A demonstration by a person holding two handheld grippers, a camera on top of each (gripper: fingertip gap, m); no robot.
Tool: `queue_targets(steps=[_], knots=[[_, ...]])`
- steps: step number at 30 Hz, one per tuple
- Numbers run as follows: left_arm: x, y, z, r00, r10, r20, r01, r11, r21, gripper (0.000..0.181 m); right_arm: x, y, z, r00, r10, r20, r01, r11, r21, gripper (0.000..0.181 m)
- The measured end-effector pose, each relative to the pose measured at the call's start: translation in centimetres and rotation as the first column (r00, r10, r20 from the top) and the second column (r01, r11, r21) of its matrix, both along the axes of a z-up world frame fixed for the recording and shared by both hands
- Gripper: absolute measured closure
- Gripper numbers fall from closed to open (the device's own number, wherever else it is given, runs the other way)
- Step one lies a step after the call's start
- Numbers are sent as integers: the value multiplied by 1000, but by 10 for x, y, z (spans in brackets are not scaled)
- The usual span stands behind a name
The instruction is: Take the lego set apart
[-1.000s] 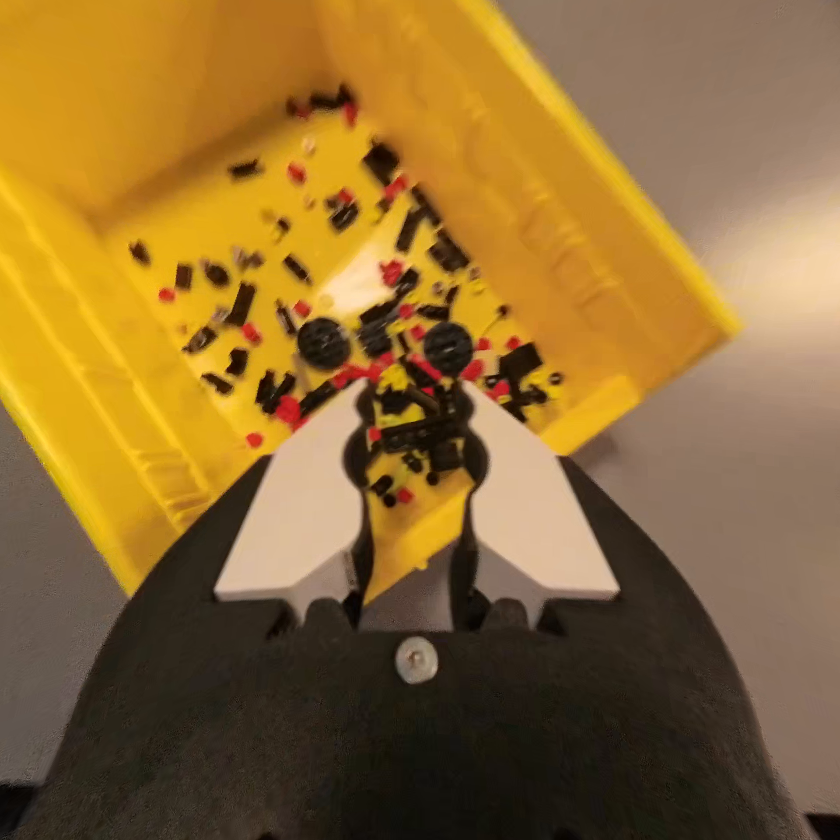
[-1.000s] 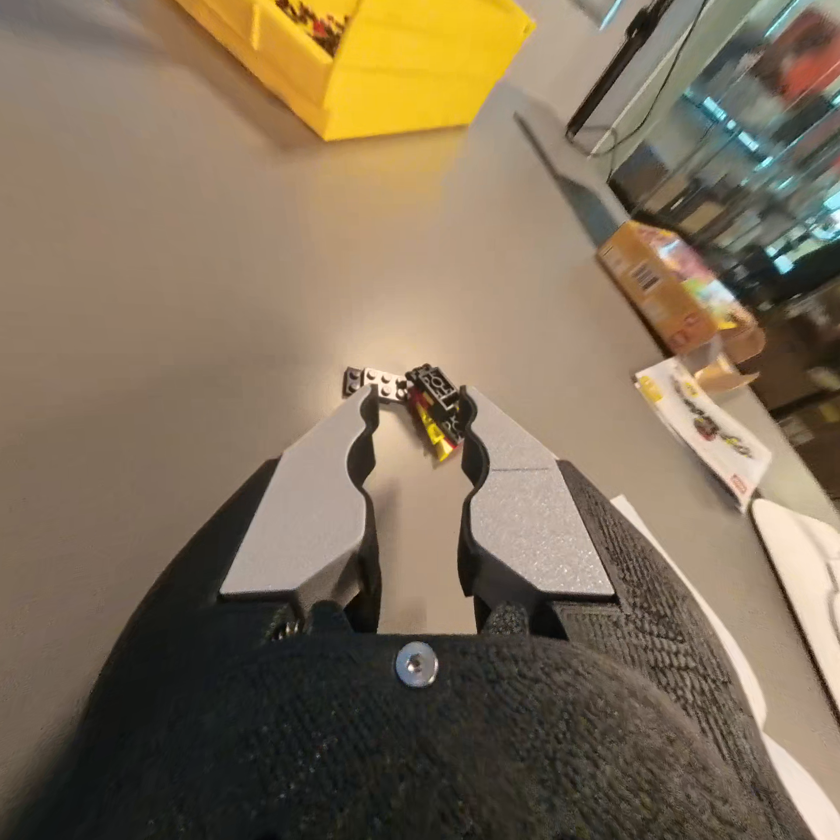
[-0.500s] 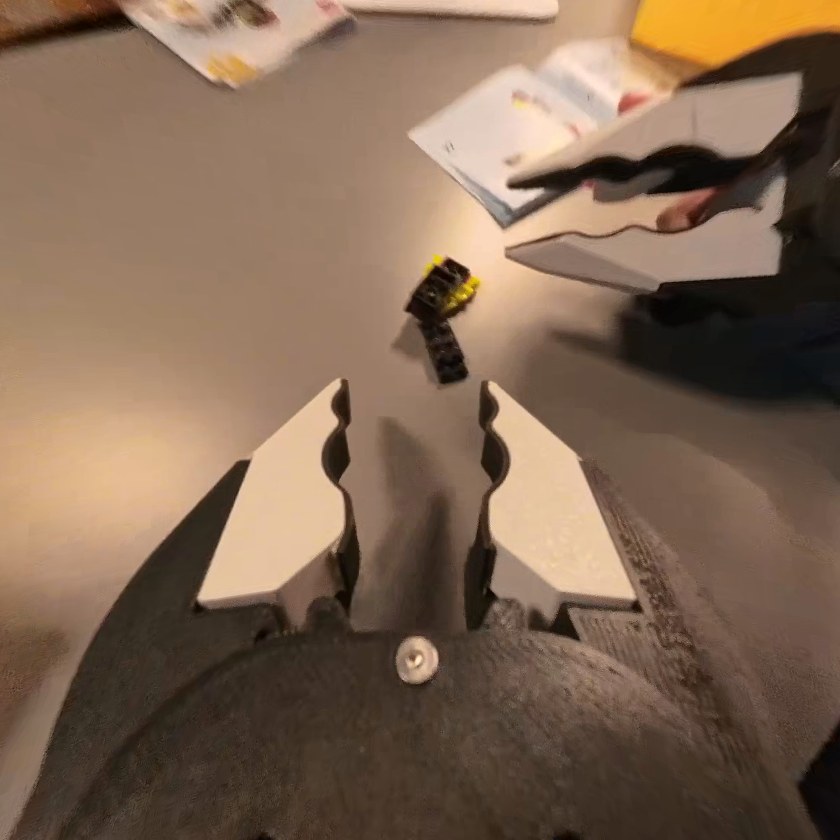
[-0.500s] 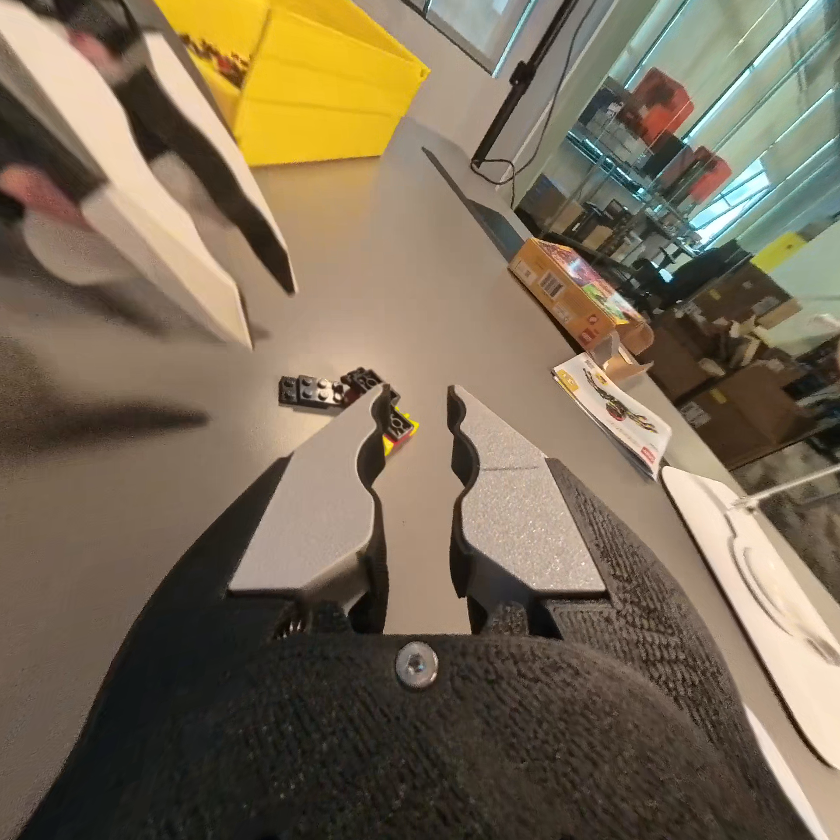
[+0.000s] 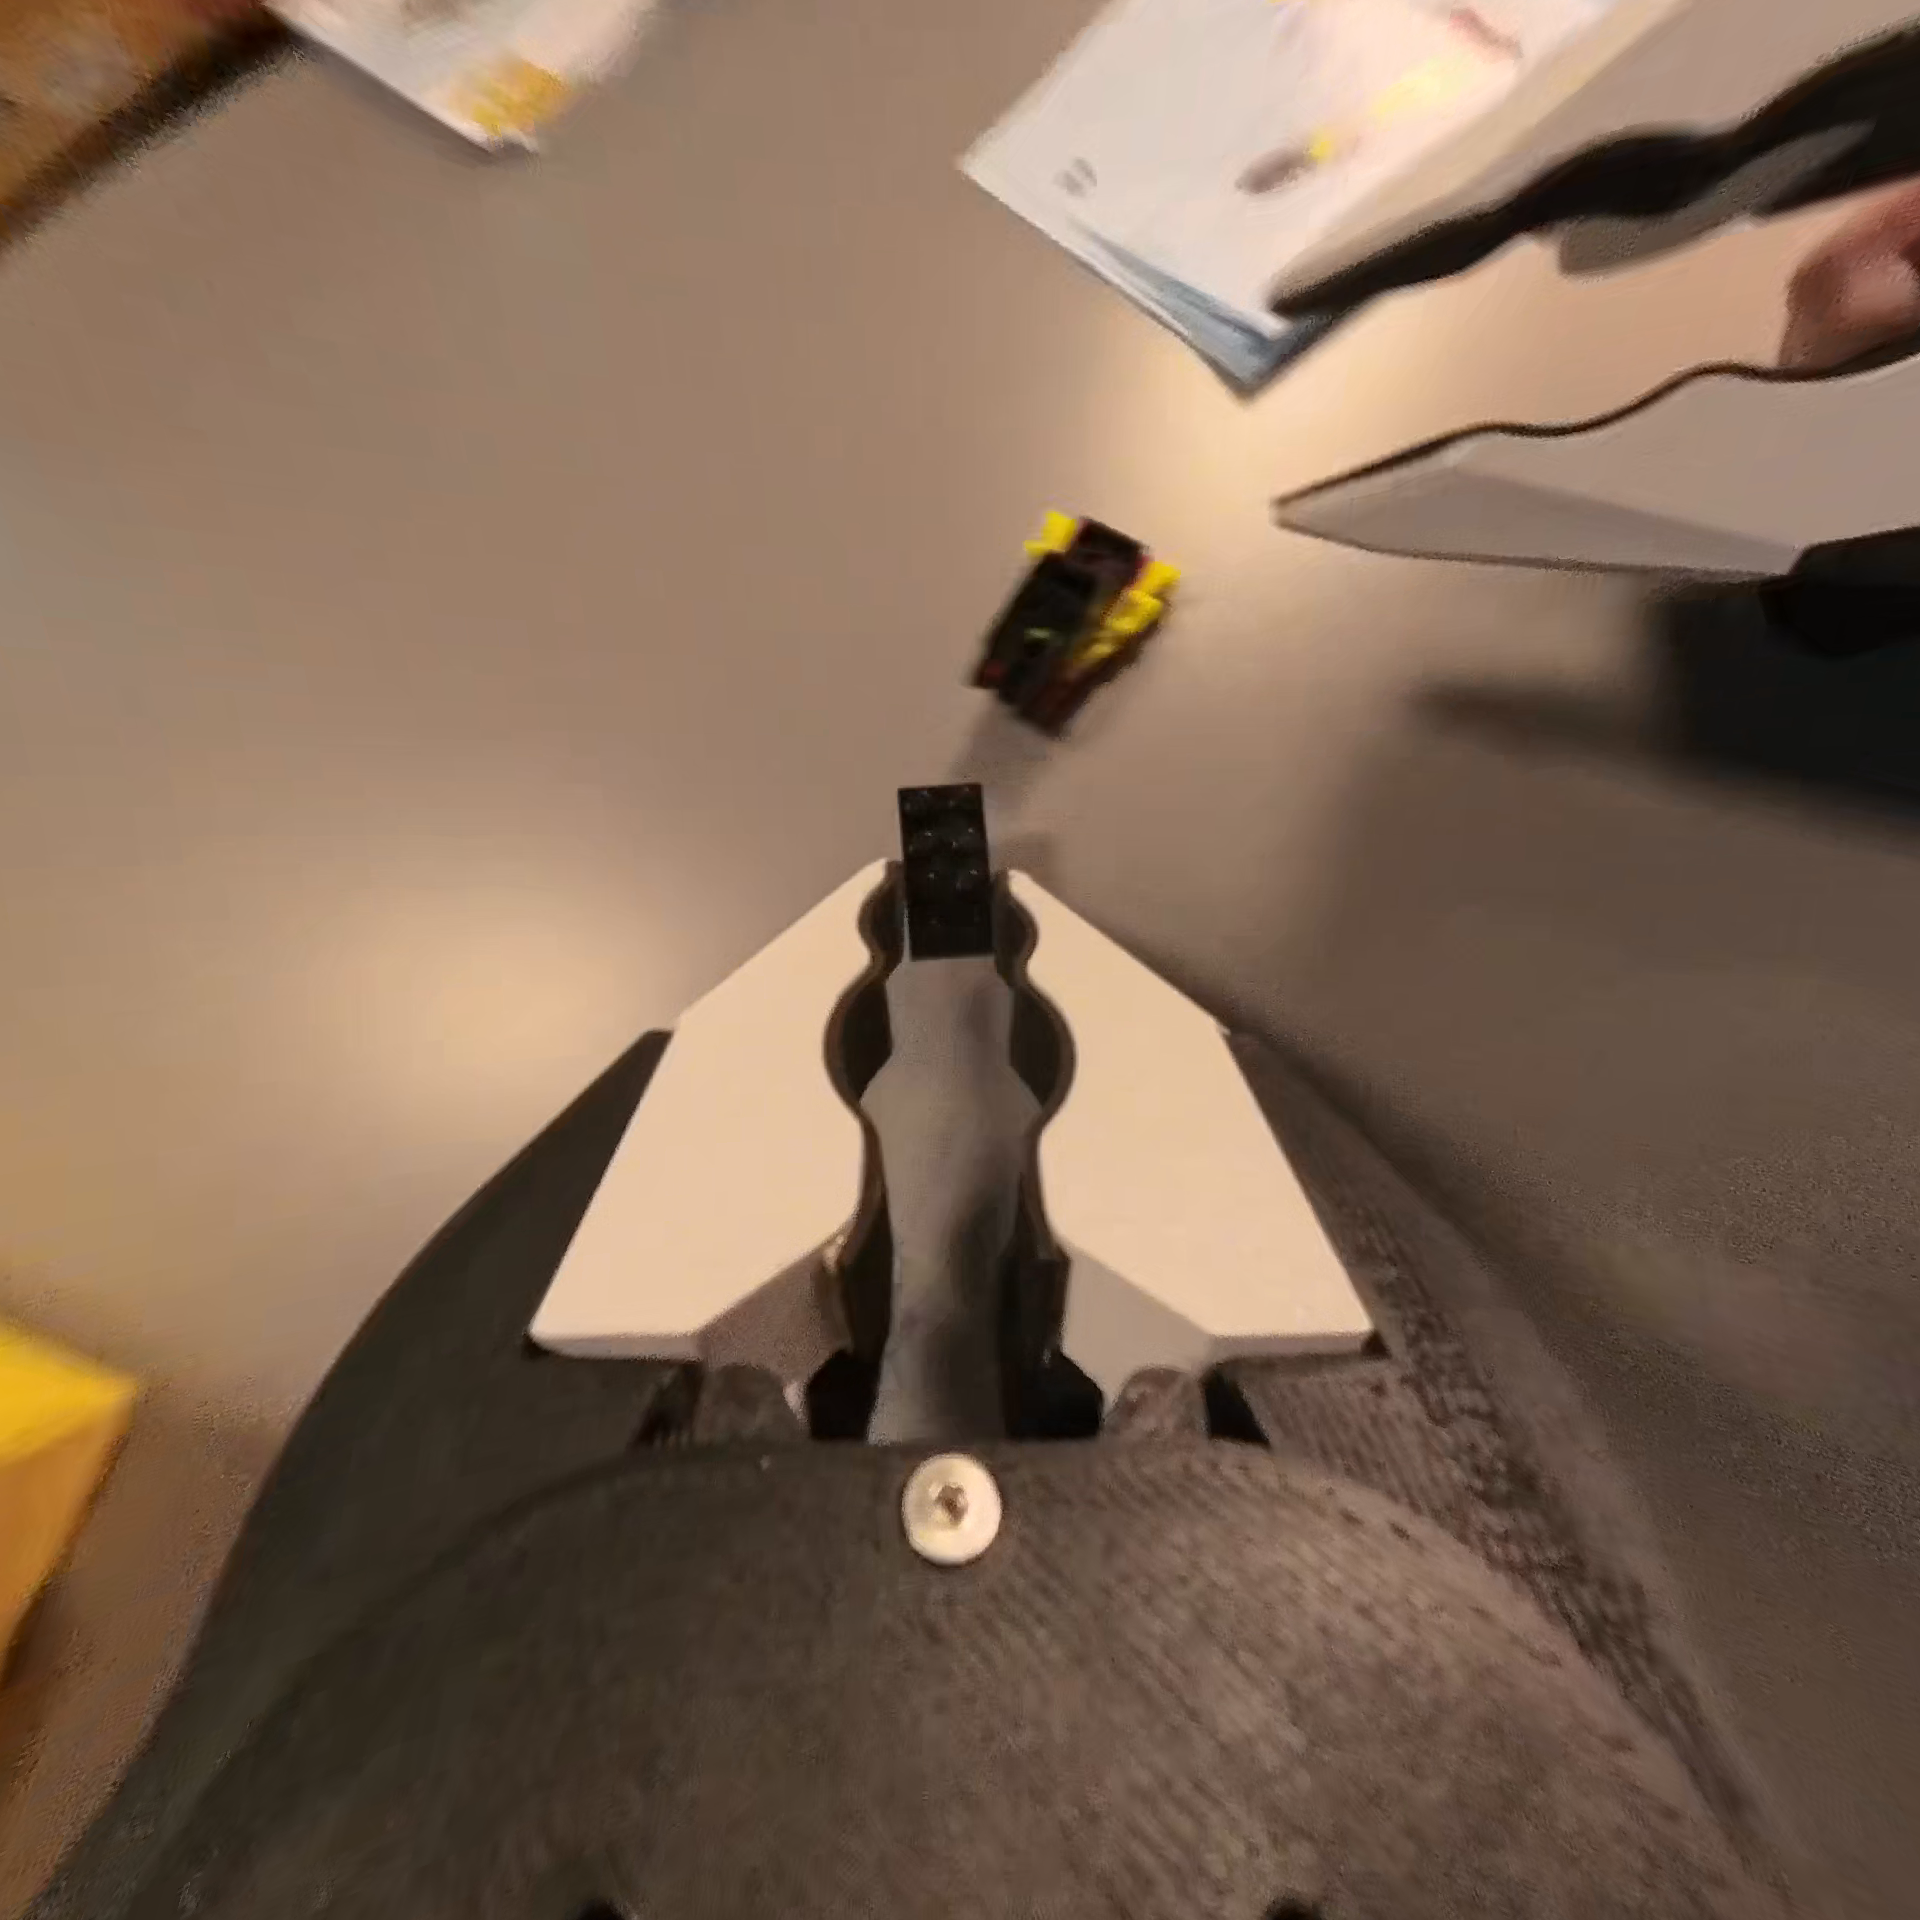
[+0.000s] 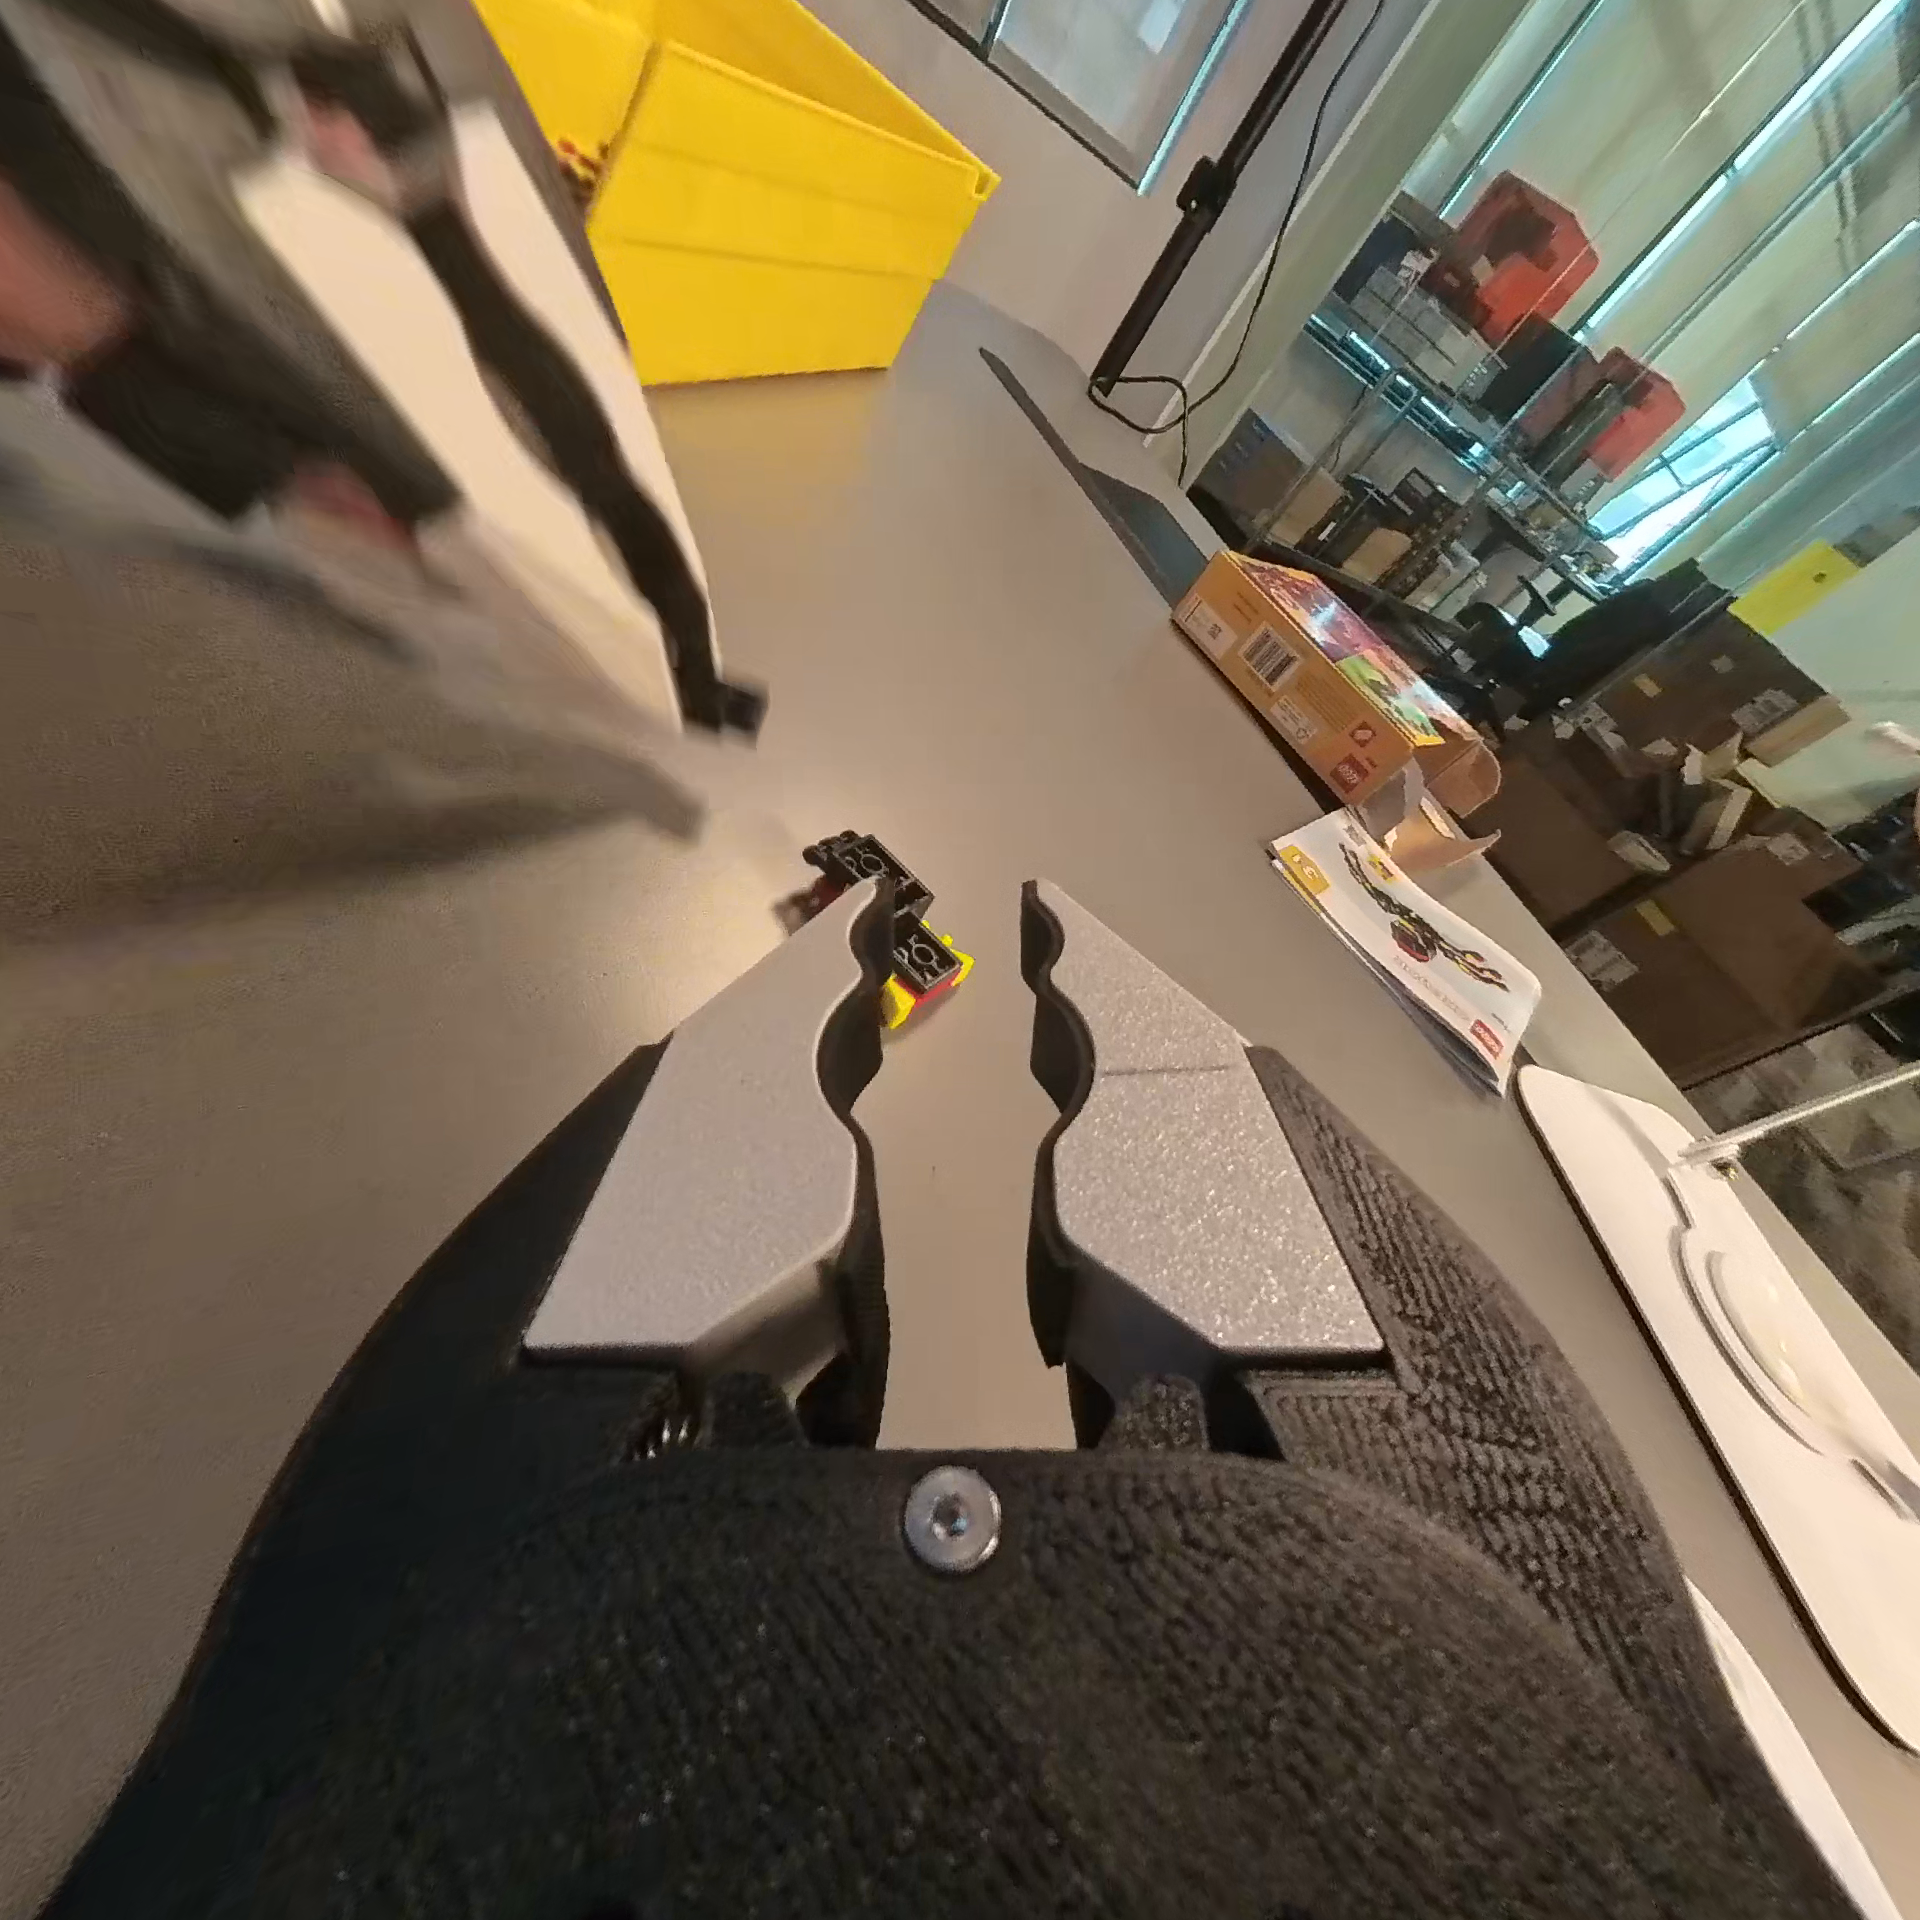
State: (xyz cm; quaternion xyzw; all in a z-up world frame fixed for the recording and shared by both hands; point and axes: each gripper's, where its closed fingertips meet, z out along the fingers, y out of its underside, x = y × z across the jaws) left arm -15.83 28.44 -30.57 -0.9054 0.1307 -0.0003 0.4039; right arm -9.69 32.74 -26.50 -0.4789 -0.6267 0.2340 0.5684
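A grey table (image 5: 520, 520) seen from two hand-held grippers. The landmark is a small lump of black, yellow and red bricks, the lego chunk (image 5: 1075, 634), lying on the bare tabletop.

In the left wrist view, the left gripper (image 5: 943, 883) sits just short of the chunk, its fingers clenched on the sides of a black plate (image 5: 943, 868) with studs on top. The plate pokes out past the fingertips toward the chunk but is apart from it. Whether the plate is off the table is hard to tell. The right wrist view shows the same plate end-on at the left fingertips (image 6: 727, 707), apparently raised above the table.

The right gripper (image 6: 951, 899) is released, jaws apart and empty, with the chunk (image 6: 894, 935) just beyond and partly behind its left finger.

Beyond the chunk lie a booklet (image 6: 1403, 956) and an orange box (image 6: 1309, 675). A yellow bin (image 6: 769, 239) holding loose pieces stands well past the chunk, behind the left gripper.

Judging by this, one plate has come free and the step in hand is carrying it off, probably to the bin. The next move likely calls for the right gripper to shift slightly left, straddle the chunk and close, so the other gripper can pull off another piece.
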Motion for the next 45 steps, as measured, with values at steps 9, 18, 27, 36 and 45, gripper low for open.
queue_targets(steps=[9,18,27,36,45], knots=[[-161,-72,97,907,243,344,-327,921,211,166,-3,0,-5,1000,0,31,0,1000,12,159],[-183,-69,112,896,374,241,-434,851,294,118,-5,-1,-12,996,2,84,-3,1000,10,152],[20,31,16,925,-335,178,338,941,16,131,-5,-7,-25,986,21,164,-34,996,79,148],[39,43,-8,877,-383,291,422,902,-85,165,-8,-2,-29,980,-32,198,-20,966,258,139],[65,19,24,626,-390,675,527,850,3,166,-12,13,-20,955,-223,197,42,757,652,156]])
